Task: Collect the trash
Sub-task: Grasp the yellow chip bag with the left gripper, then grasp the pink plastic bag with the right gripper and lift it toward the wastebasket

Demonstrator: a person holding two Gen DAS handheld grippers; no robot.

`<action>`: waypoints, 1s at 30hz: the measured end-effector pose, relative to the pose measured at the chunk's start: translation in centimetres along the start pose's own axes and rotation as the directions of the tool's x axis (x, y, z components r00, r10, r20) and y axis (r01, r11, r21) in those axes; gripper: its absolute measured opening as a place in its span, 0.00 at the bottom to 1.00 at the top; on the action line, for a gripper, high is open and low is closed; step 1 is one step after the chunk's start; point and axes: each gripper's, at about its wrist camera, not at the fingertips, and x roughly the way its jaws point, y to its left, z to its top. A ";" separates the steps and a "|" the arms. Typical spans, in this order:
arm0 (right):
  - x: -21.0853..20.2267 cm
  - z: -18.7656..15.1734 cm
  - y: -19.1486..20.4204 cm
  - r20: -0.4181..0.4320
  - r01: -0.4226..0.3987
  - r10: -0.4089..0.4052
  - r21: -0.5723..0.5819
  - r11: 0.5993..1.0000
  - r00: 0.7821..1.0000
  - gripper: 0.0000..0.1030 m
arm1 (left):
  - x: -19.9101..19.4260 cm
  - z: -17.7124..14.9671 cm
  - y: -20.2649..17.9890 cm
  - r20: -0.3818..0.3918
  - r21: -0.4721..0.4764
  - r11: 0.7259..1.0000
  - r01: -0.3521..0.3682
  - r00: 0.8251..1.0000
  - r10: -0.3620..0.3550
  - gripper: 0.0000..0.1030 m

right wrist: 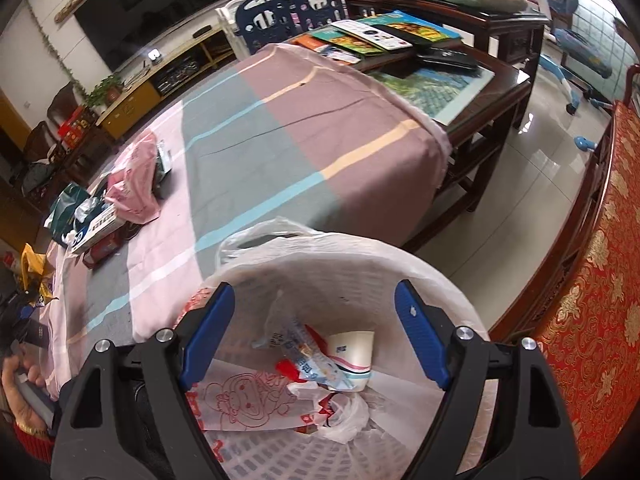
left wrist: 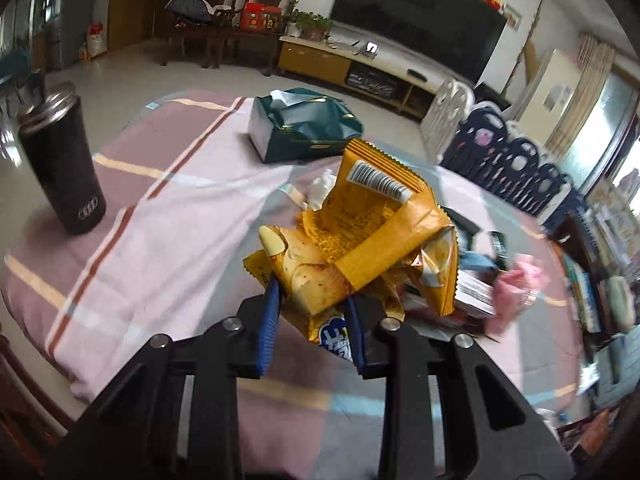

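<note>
Left tool (left wrist: 312, 308) clamps the crumpled yellow snack wrapper (left wrist: 360, 240).

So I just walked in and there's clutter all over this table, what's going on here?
A person is clearing trash with two handheld grippers. The left gripper is shut on a crumpled yellow snack wrapper above the table. The right gripper hangs open over the white bin, which already holds wrappers and a paper cup. More litter, like the pink bag, remains on the cloth.

Both wrist views look steeply down, close over the cloth-covered tabletop (left wrist: 160, 240), sharing its pink bag (right wrist: 132, 192).
</note>
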 end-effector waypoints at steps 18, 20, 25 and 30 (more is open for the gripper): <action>4.0 4.3 15.0 0.044 -0.120 0.132 -0.206 0.971 0.990 0.78 | -0.9 -8.5 -6.8 -0.059 0.086 0.989 -0.116 0.991 0.121 0.30; 5.3 5.7 17.6 0.039 -0.138 0.150 -0.222 0.965 0.988 0.78 | 0.0 -8.5 -6.2 -0.097 0.062 0.991 -0.115 0.988 0.120 0.30; 8.9 8.8 23.6 0.062 -0.081 0.100 -0.256 0.963 0.993 0.78 | 0.2 -8.6 -5.8 -0.097 0.054 0.992 -0.118 0.988 0.123 0.30; 12.8 9.7 25.8 0.032 0.021 -0.014 -0.258 0.966 0.999 0.78 | 0.2 -8.7 -5.9 -0.096 0.066 0.990 -0.126 0.987 0.132 0.30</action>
